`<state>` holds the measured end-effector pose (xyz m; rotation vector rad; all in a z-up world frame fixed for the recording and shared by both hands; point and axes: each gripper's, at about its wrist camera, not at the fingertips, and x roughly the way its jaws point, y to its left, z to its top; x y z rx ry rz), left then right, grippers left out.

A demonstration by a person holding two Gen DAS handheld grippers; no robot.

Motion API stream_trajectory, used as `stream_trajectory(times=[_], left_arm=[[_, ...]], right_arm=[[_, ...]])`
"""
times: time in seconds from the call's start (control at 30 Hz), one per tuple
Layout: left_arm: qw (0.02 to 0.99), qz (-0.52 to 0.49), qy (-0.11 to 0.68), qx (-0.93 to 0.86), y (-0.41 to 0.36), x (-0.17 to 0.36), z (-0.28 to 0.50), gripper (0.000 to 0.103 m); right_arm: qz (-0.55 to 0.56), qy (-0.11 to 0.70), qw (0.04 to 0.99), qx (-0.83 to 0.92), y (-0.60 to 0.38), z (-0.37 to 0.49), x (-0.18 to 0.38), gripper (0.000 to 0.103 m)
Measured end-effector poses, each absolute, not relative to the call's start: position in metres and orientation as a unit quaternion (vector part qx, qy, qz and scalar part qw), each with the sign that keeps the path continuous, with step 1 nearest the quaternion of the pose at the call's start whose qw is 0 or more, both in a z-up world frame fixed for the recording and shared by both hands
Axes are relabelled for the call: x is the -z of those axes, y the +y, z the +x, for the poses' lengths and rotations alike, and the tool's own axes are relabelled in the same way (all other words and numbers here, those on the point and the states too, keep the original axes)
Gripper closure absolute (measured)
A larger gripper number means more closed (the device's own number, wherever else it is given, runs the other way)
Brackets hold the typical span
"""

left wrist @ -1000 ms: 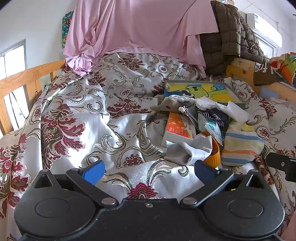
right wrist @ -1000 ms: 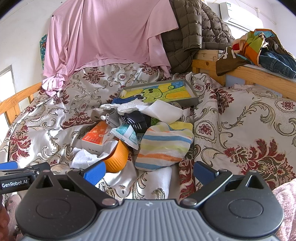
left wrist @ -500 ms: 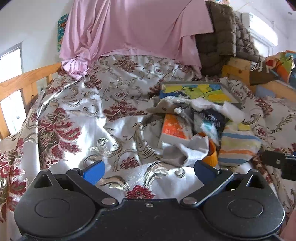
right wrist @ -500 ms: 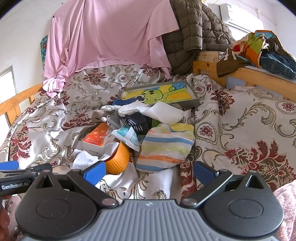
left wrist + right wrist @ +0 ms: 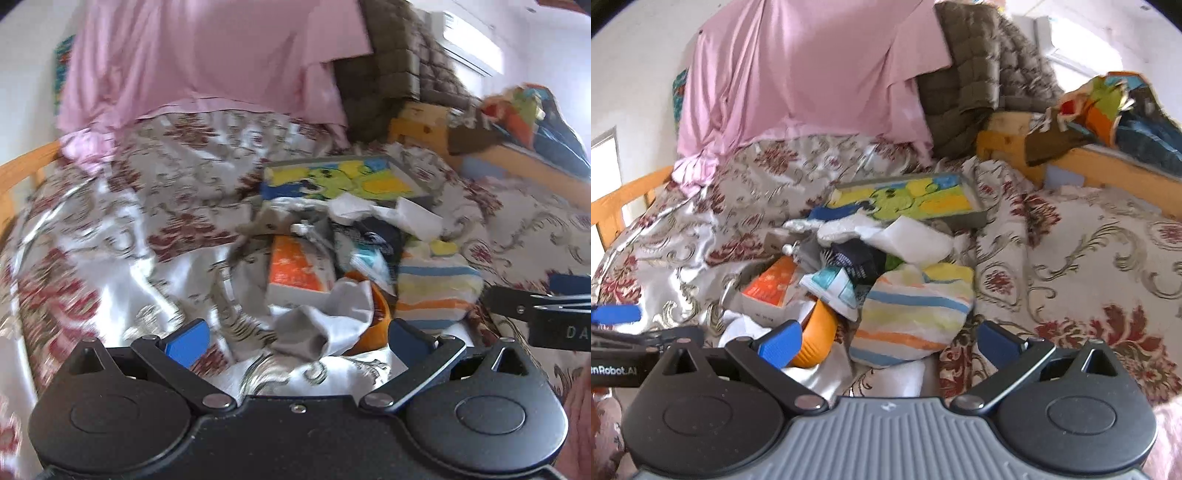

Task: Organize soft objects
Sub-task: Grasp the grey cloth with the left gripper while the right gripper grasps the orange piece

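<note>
A heap of soft things lies mid-bed: a grey-white cloth (image 5: 325,325), a striped pastel cloth (image 5: 436,291) (image 5: 912,317), dark socks (image 5: 857,258), a white cloth (image 5: 908,240), mixed with an orange-and-white box (image 5: 295,269) (image 5: 768,288) and an orange bowl (image 5: 816,339). My left gripper (image 5: 295,339) is open, its blue pads straddling the grey-white cloth's near end without touching it. My right gripper (image 5: 890,339) is open just short of the striped cloth and orange bowl. Each gripper shows at the edge of the other's view.
A grey tray (image 5: 975,218) with a yellow-green cartoon picture sits behind the heap. The floral bedspread (image 5: 1089,266) covers the bed. A pink sheet (image 5: 207,62) and quilted olive jacket (image 5: 979,74) hang at the back. Wooden rails (image 5: 1108,166) carry more clothes on the right.
Both grippers have moved forward toward the heap; the left one also swung right, so the grey-white cloth now lies between its pads. Both views are motion-blurred.
</note>
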<state>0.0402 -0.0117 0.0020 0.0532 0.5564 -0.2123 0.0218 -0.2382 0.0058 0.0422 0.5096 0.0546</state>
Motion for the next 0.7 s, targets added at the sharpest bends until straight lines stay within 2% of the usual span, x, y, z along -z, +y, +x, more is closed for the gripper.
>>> stream_trajectory(times=[0.1,0.37,0.5,0.63,0.7], left_arm=[[0.945,0.046,0.293,0.138,-0.019,0.001,0.061,0.001],[0.916,0.097,0.331,0.207,-0.028,0.022,0.109,0.004],[0.908,0.094,0.349,0.213,-0.028,0.030,0.127,0.010],[0.891,0.096,0.380,0.226,-0.028,0.037,0.142,0.025],[0.886,0.090,0.389,0.237,-0.025,0.039,0.147,0.029]], right_arm=[[0.027,0.270,0.960,-0.061,-0.245,0.042,-0.006,0.000],[-0.041,0.305,0.942,-0.136,-0.236,0.093,0.009,0.000],[-0.082,0.315,0.931,-0.167,-0.225,0.104,0.021,0.000],[-0.105,0.325,0.918,-0.200,-0.216,0.110,0.030,0.002],[-0.118,0.324,0.914,-0.211,-0.210,0.109,0.032,0.003]])
